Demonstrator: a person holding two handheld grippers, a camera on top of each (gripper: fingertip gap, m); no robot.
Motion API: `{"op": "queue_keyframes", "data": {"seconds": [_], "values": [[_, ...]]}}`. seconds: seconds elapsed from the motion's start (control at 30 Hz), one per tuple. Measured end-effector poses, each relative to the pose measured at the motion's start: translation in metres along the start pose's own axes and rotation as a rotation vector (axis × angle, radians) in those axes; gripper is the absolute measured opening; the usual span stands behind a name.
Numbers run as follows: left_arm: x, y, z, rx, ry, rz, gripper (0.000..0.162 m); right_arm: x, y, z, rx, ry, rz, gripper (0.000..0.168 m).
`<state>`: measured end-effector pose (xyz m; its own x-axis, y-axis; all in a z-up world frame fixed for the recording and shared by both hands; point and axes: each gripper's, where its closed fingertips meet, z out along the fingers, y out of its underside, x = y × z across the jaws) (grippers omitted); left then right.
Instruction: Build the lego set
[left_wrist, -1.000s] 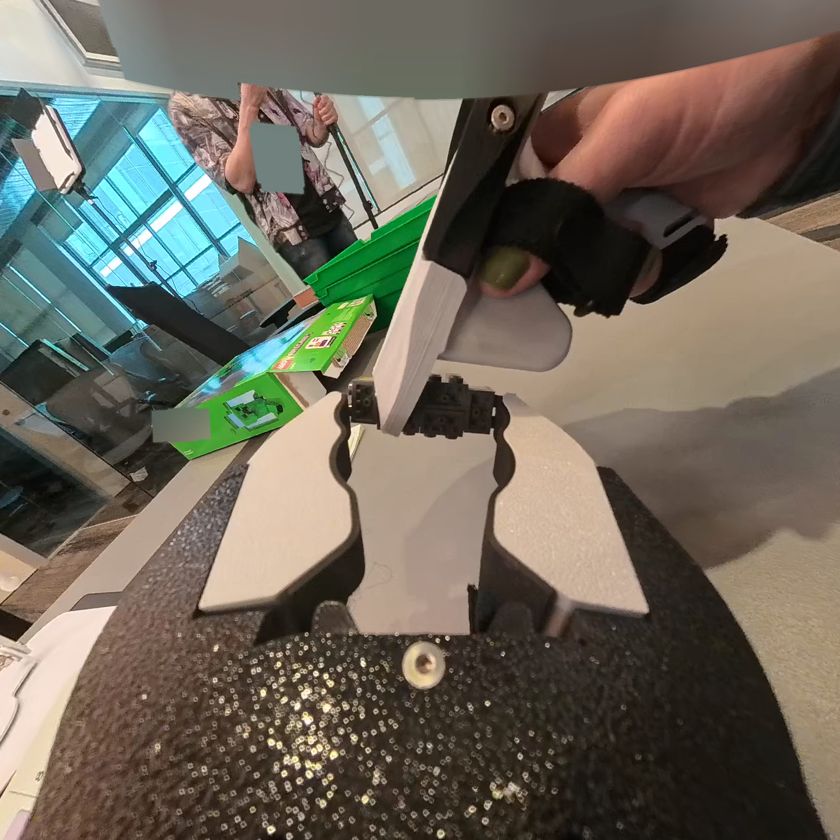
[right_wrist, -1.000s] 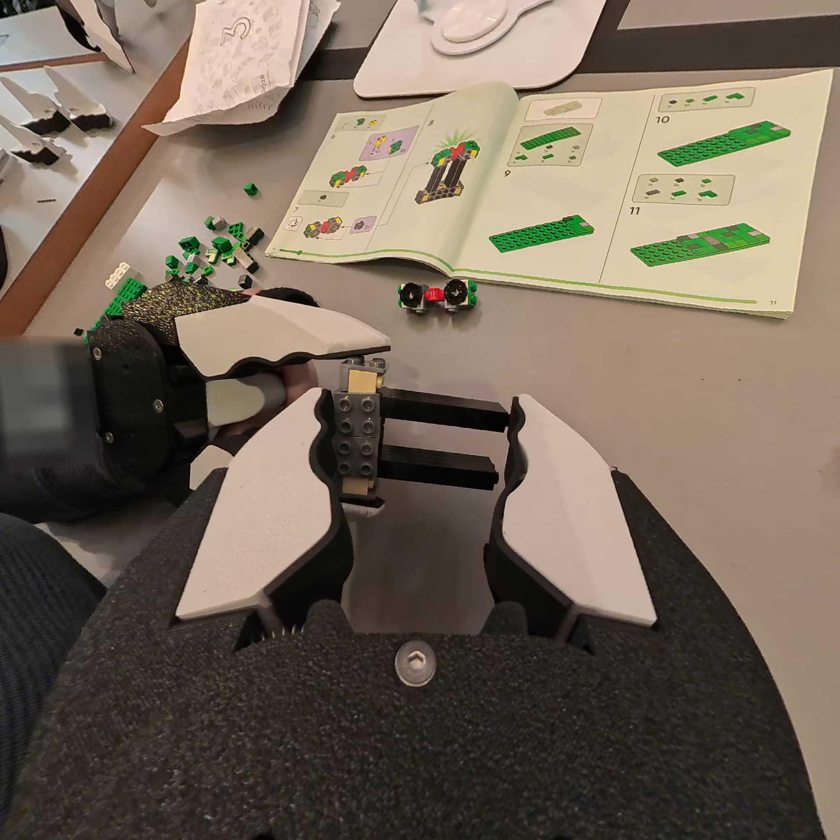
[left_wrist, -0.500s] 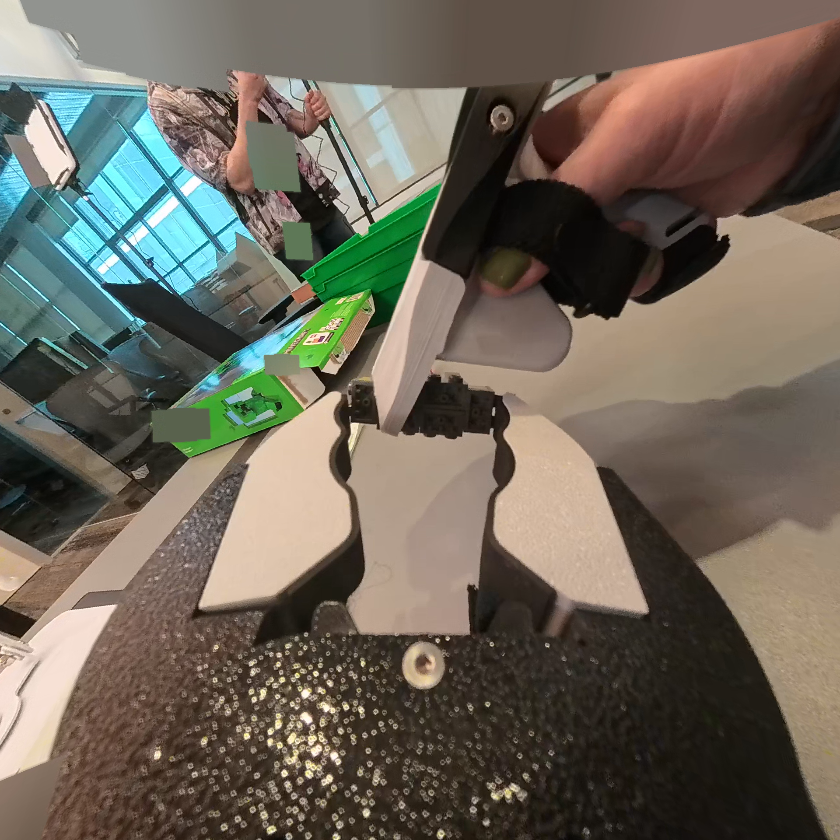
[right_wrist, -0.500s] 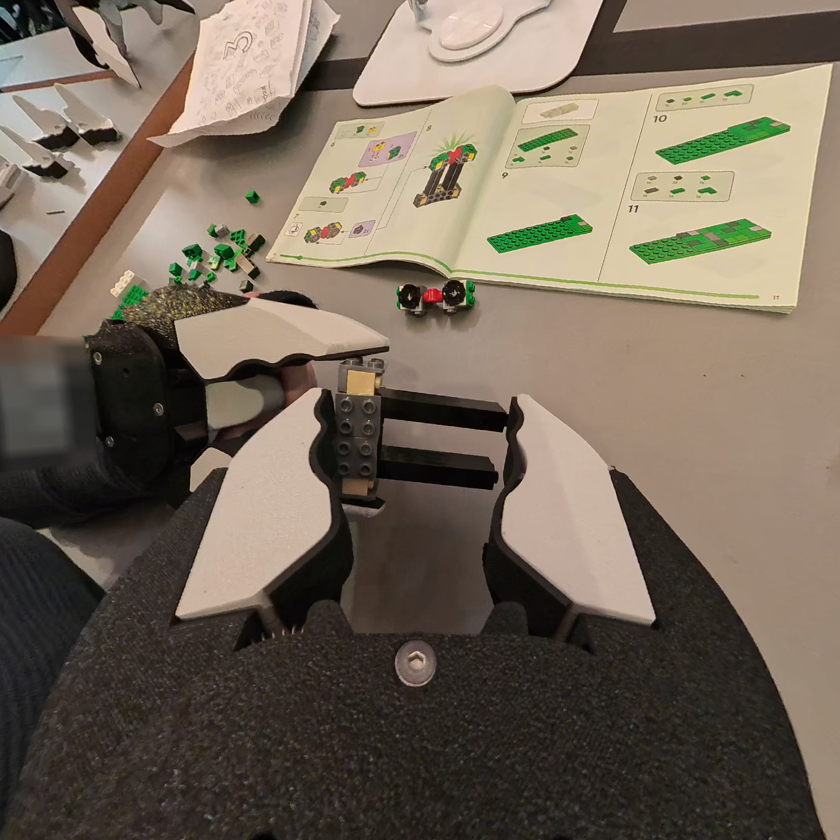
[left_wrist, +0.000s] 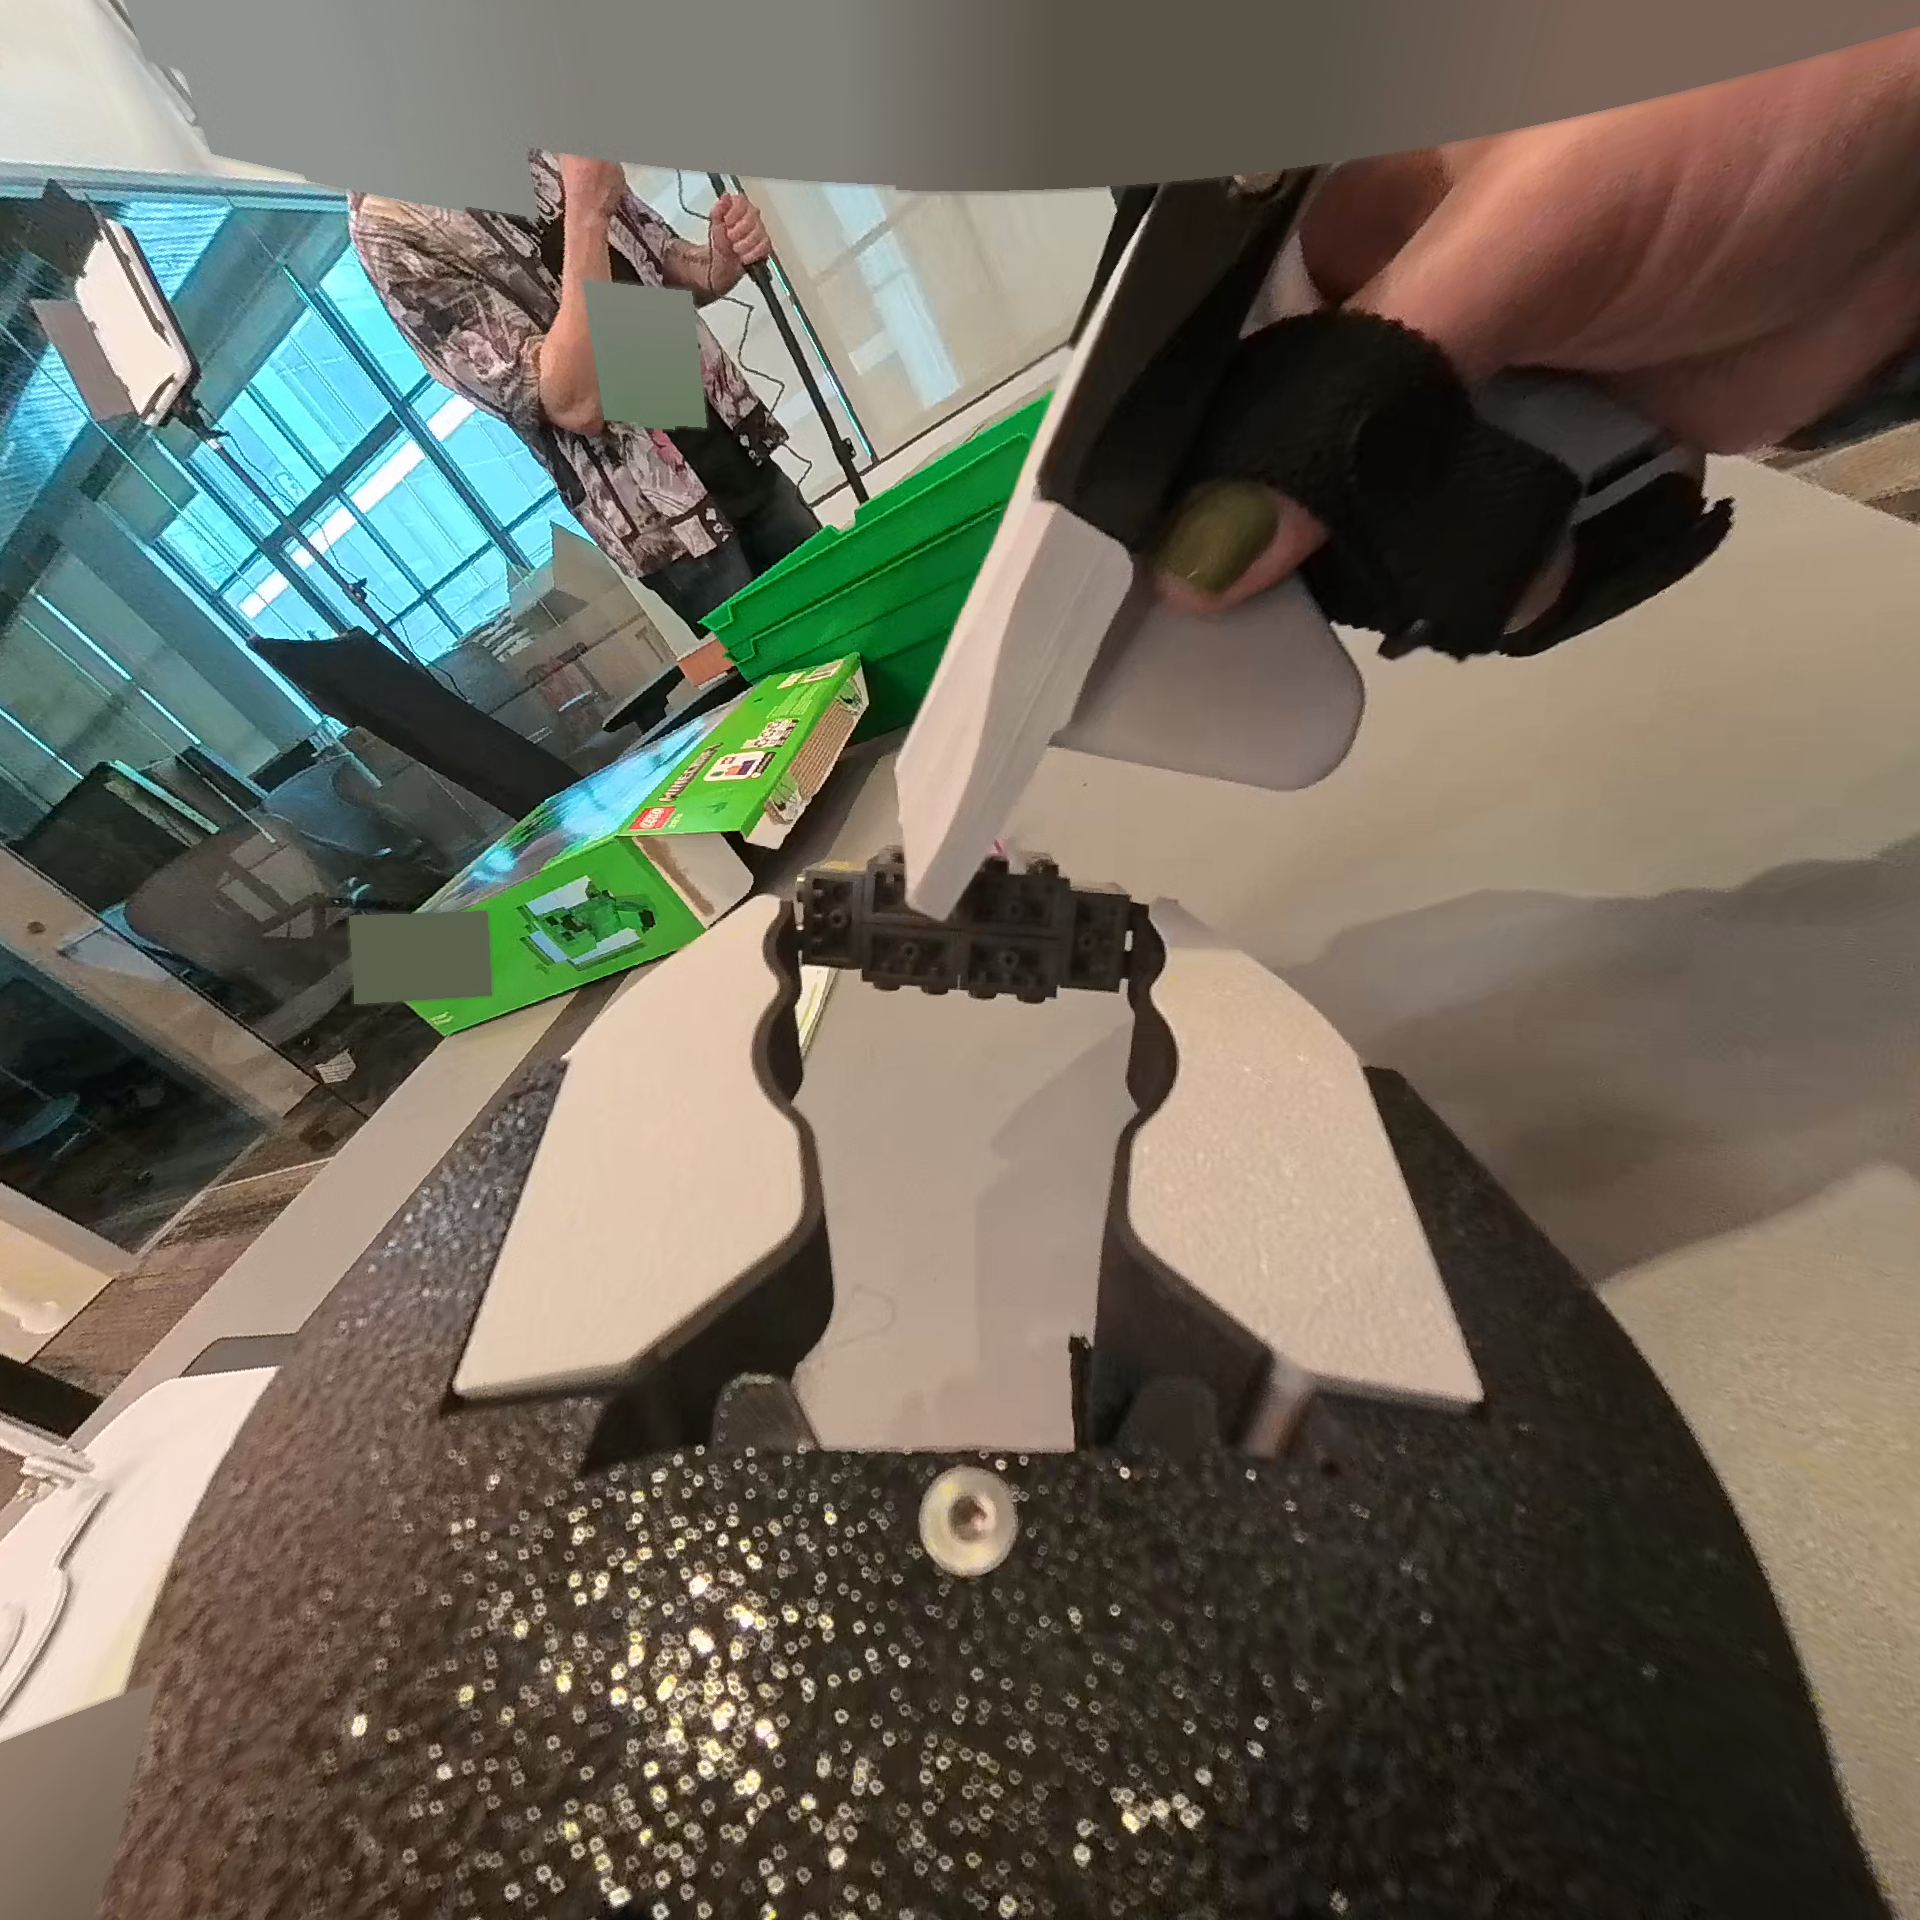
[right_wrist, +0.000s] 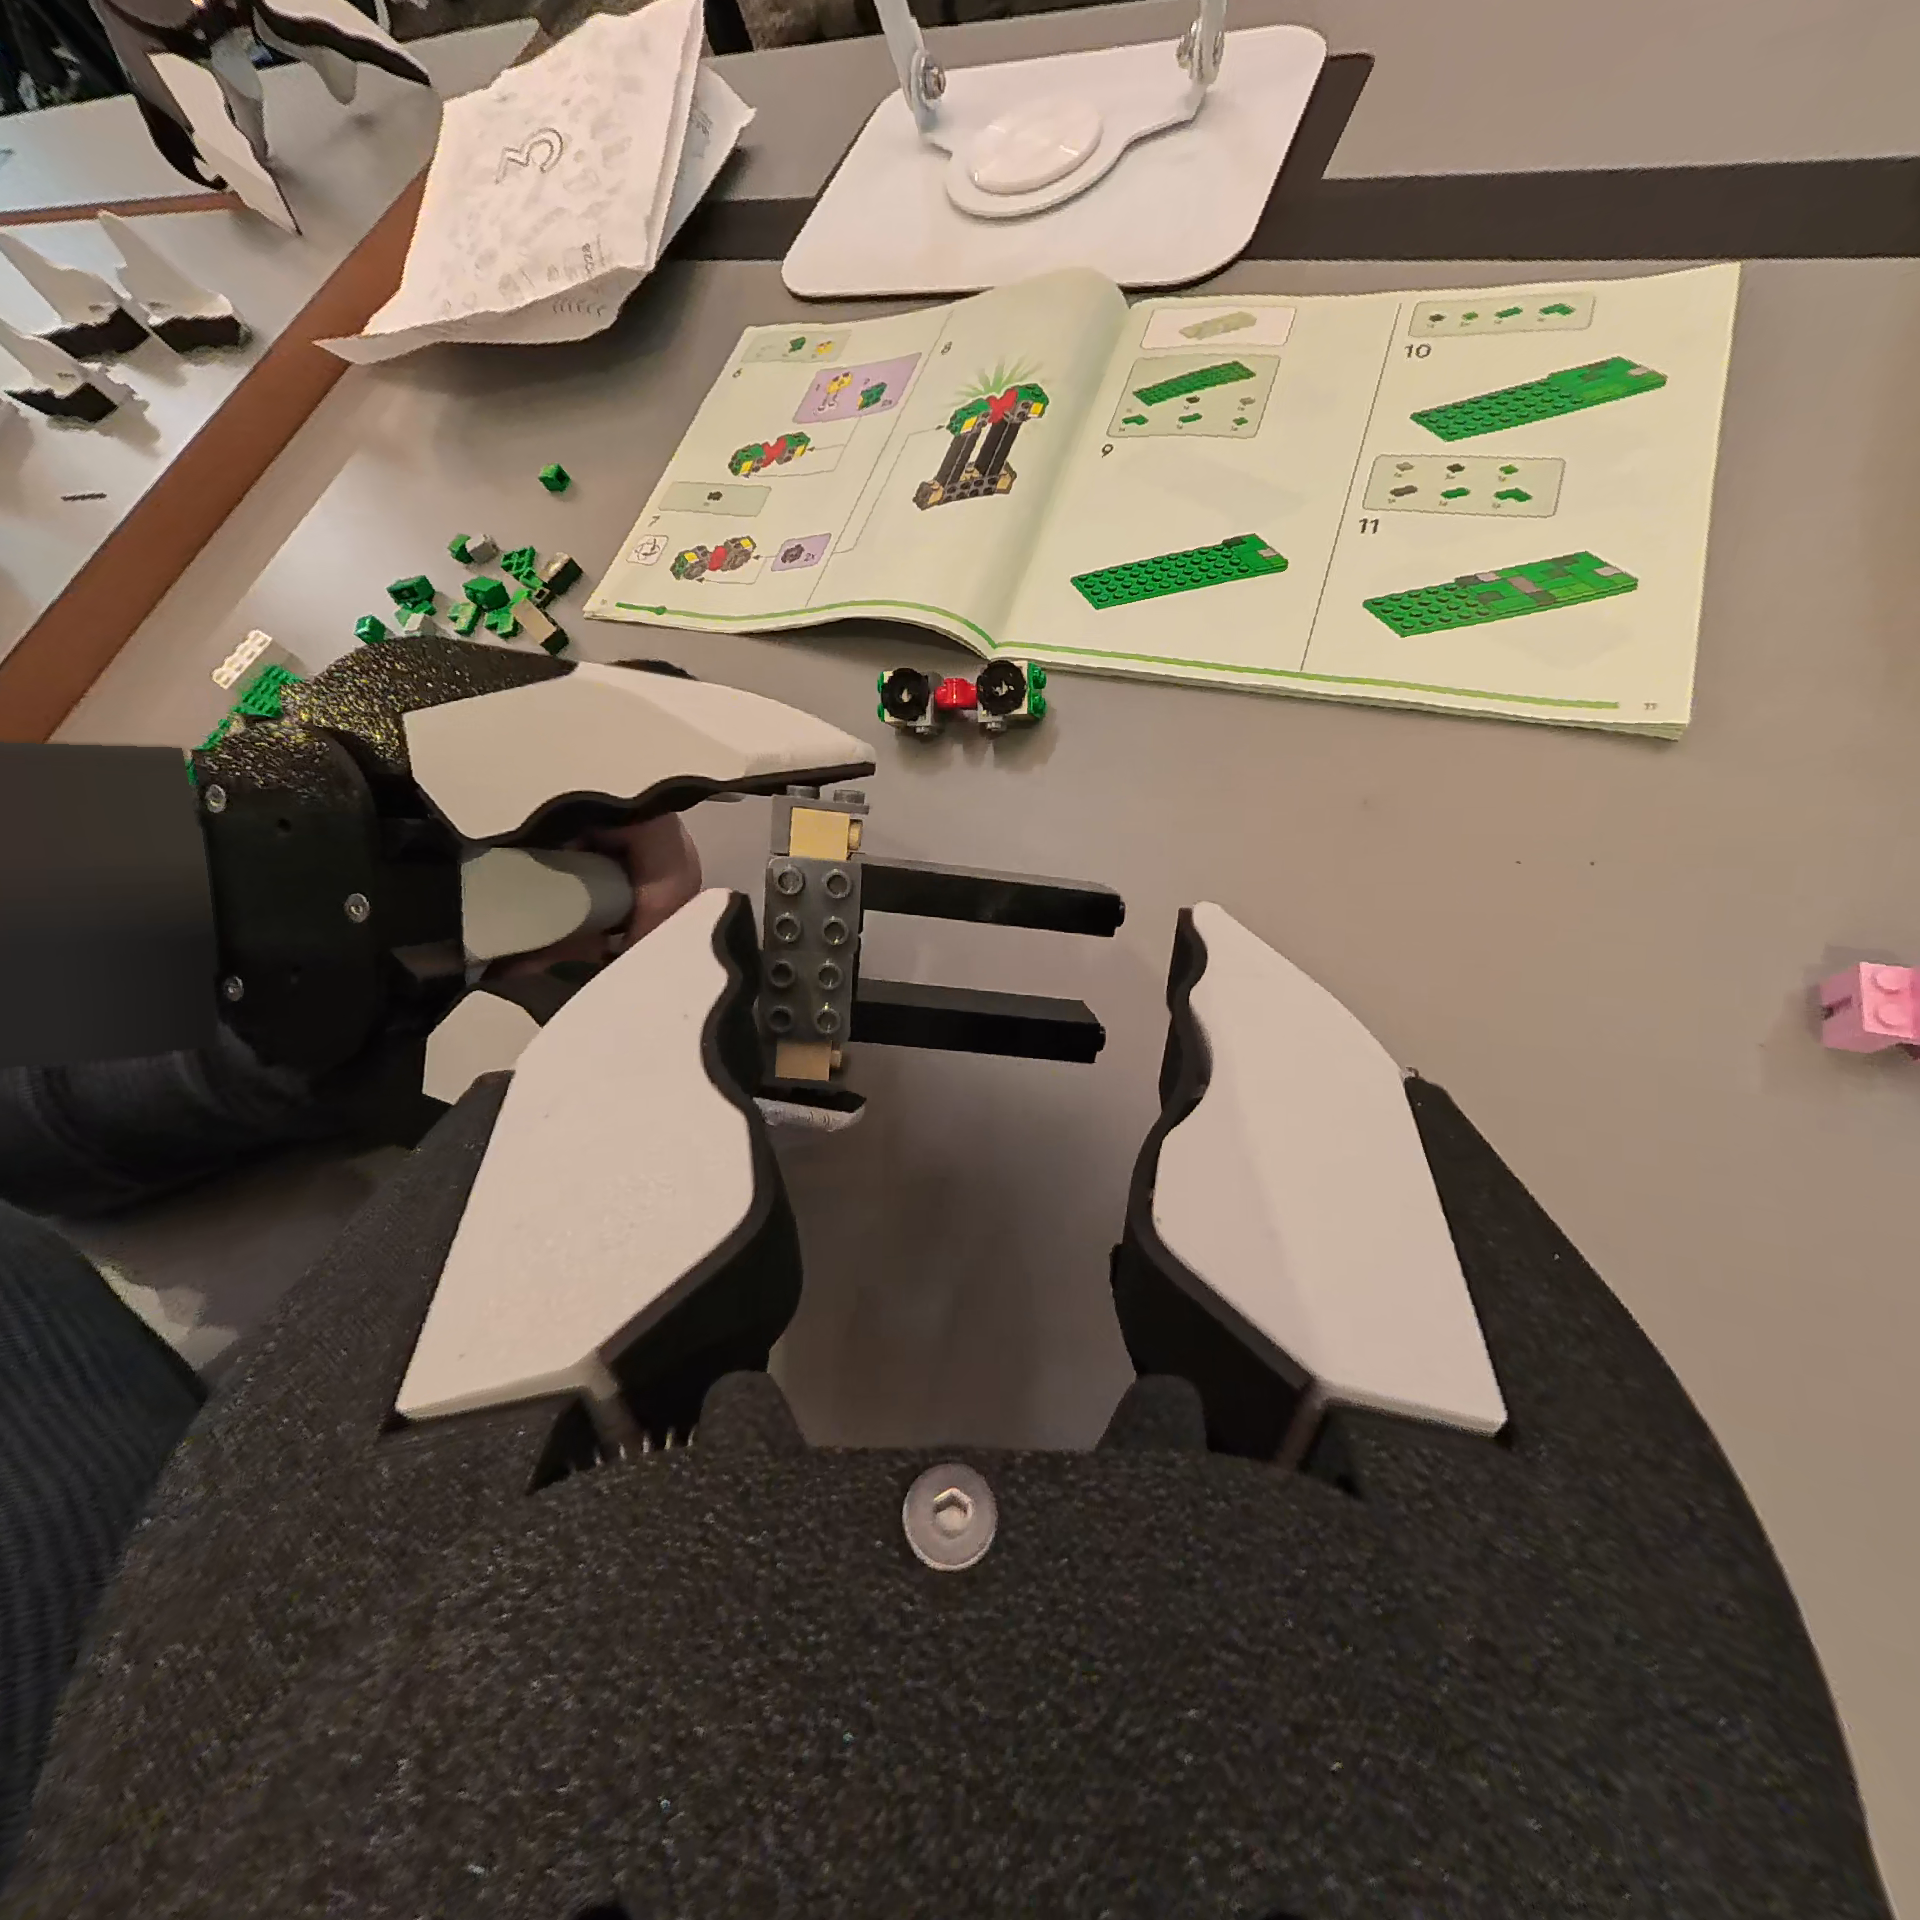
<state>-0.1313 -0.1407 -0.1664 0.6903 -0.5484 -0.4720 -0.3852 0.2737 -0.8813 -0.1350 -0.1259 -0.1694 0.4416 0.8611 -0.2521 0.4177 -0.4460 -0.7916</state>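
the left gripper (left_wrist: 961, 935) pinches the grey base of the pillar piece (right_wrist: 810, 961) in the air, below the open booklet (right_wrist: 1195, 488). the right gripper (right_wrist: 956, 997) is spread, its left finger touching that base. a sideways nudge could likely twist the piece loose or snap the black pillars (right_wrist: 987, 904) off.

Far ahead of the jaws in the right wrist view, a white stand base (right_wrist: 1049, 166) rests on the grey worktop (right_wrist: 1455, 935), and a crumpled white paper bag (right_wrist: 561, 187) lies to its left. In the left wrist view, stacked green bins (left_wrist: 894, 582) sit beyond the jaws, up and left of them. Farther back a standing person (left_wrist: 582, 343) in a patterned shirt grips a black pole (left_wrist: 790, 343) before a glass wall (left_wrist: 156, 582).
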Motion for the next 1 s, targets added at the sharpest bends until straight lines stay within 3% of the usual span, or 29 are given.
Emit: {"op": "queue_keyframes", "data": {"seconds": [0.17,0.3,0.8,0.83,0.9,1.0], "values": [[0.001,-0.004,-0.001,0.021,0.005,0.009,0.061,-0.004,0.001,0.003,-0.028,-0.054,0.002,0.079],[0.003,-0.005,-0.001,0.027,0.01,0.017,0.061,-0.008,0.003,0.005,-0.048,-0.073,-0.013,0.071],[0.0,-0.005,-0.002,0.033,-0.008,0.018,0.061,-0.007,-0.001,0.006,-0.025,-0.058,-0.037,0.07],[-0.003,-0.005,-0.002,0.035,-0.015,-0.001,0.061,-0.008,-0.004,0.004,0.001,-0.068,-0.043,0.071],[-0.011,-0.002,-0.004,0.046,-0.02,-0.073,0.061,-0.009,-0.017,-0.007,0.084,-0.085,-0.063,0.092],[-0.023,-0.013,-0.012,0.17,0.014,-0.254,0.061,-0.003,-0.031,-0.025,0.187,-0.064,-0.126,0.096]]}}
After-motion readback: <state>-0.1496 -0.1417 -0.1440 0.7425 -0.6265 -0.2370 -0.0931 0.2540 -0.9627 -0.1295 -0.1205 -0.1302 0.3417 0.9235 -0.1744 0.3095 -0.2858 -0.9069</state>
